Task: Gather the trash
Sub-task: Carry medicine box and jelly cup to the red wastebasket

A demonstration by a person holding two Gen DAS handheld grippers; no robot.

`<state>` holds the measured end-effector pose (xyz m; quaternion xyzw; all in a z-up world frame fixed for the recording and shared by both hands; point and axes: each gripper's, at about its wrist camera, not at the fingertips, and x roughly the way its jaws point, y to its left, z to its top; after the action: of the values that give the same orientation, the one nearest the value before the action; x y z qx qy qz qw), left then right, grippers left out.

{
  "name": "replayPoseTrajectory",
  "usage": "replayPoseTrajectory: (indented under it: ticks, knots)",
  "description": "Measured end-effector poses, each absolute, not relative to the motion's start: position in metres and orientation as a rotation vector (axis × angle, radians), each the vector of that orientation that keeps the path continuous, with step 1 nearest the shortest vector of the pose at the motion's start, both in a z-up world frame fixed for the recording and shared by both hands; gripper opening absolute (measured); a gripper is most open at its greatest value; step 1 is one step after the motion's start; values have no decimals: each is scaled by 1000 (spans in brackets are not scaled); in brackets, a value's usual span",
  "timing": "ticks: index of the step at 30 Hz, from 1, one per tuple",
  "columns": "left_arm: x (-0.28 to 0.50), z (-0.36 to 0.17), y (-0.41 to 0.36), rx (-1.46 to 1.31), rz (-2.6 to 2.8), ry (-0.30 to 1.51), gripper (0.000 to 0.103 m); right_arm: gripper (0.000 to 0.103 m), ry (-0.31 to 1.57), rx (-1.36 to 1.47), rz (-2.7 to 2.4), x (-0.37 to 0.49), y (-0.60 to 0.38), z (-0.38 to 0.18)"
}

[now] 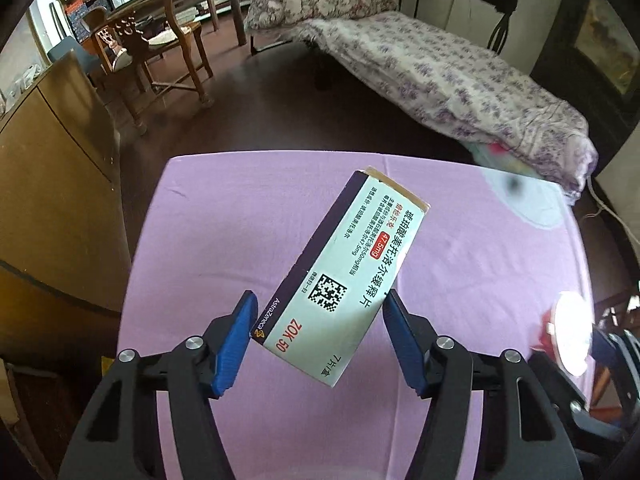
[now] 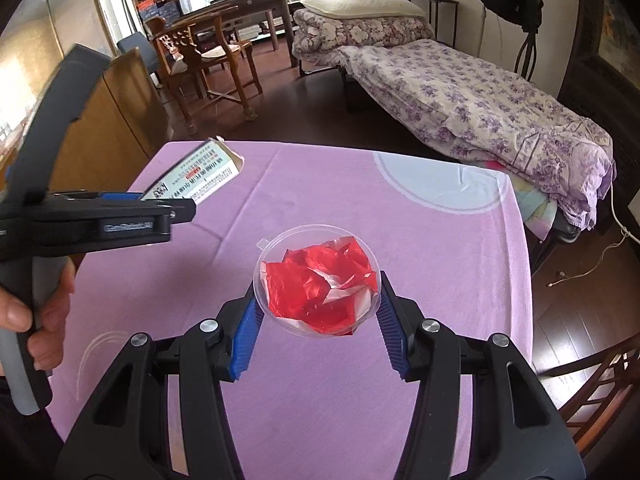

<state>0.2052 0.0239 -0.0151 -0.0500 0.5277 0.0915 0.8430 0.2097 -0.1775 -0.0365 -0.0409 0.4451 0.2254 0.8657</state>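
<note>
A white and purple medicine box hangs tilted above the pink tablecloth, and my left gripper is shut on its lower end with both blue pads against its edges. From the right wrist view the same box sticks out of the left gripper, held by a hand over the table's left side. My right gripper is shut on a clear plastic cup that holds crumpled red and white plastic. That cup shows blurred at the right edge of the left wrist view.
The table stands on a dark wood floor. A bed with a floral cover lies beyond on the right, a wooden chair and desk at the back, a wooden cabinet on the left. A white cord trails on the floor.
</note>
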Motion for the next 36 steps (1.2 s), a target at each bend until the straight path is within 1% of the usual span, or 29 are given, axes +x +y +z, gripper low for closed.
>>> replayPoseTrajectory:
  ticks: [6, 18, 28, 36]
  knots:
    - [139, 1, 32, -193, 150, 1071, 64, 53, 944, -37, 488, 173, -180, -26]
    - [20, -4, 65, -313, 142, 1057, 64, 53, 990, -6, 542, 78, -165, -37]
    - [-27, 10, 101, -369, 177, 1008, 64, 53, 1002, -68, 579, 35, -137, -38]
    - [-53, 18, 135, -420, 222, 969, 64, 53, 980, -121, 660, 20, -101, -17]
